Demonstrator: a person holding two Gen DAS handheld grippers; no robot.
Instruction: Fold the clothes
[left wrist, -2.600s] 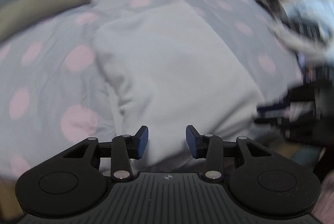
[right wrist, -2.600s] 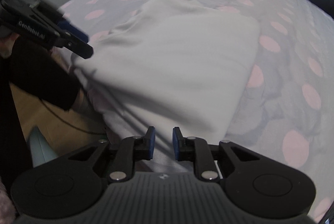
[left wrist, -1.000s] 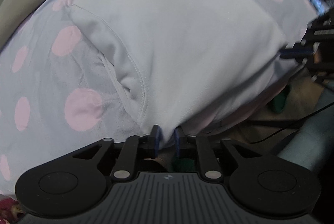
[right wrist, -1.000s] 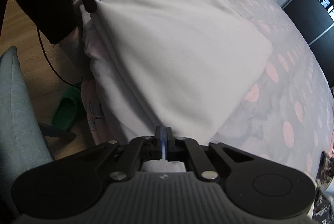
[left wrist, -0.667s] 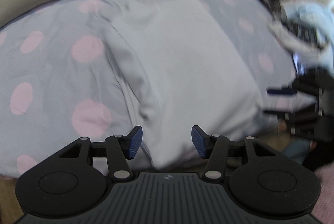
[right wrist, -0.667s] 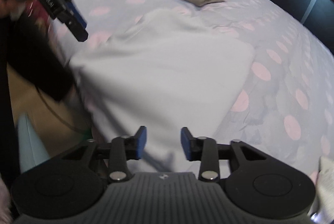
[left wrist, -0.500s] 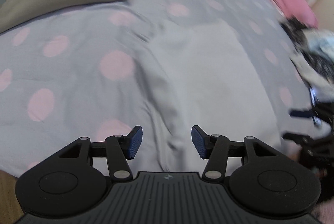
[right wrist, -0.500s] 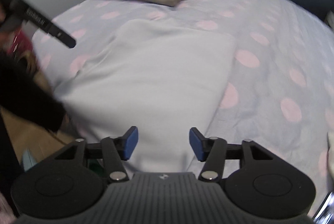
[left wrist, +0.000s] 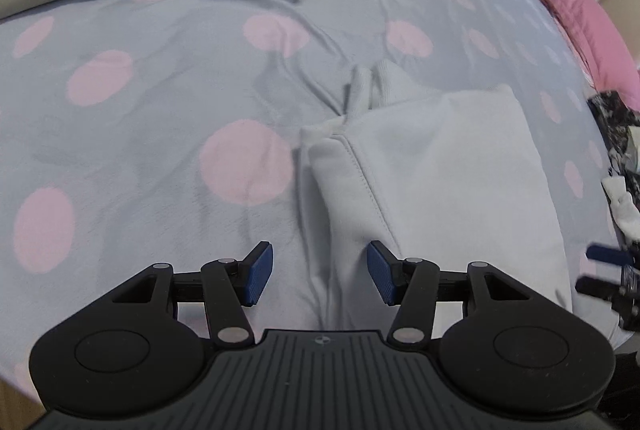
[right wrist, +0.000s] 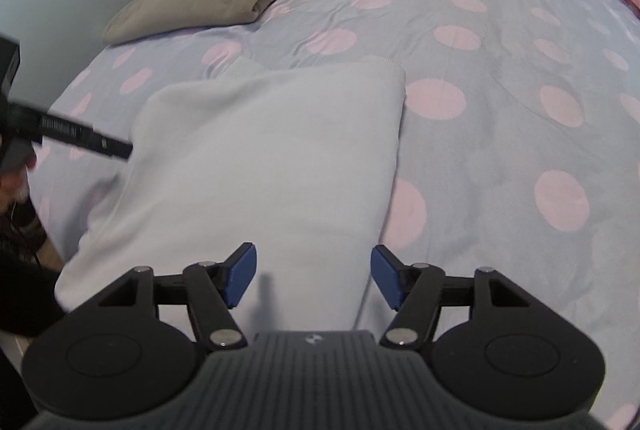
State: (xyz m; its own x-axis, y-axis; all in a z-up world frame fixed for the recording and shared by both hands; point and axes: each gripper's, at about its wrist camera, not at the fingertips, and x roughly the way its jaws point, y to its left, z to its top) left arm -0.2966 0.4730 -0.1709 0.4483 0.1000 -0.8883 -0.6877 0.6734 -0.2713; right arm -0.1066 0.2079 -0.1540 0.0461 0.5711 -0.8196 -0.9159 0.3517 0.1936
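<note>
You have a pale grey sweatshirt [right wrist: 264,165] folded flat into a rectangle near the bed's edge, ribbed hem at the far end.

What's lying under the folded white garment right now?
The white garment rests on the grey bedspread with pink dots. A ribbed cuff pokes out at its far edge. Whatever else is tucked beneath the fold is covered.

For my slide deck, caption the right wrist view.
Right gripper, jaws opening, above folded white garment on dotted bedspread.
</note>
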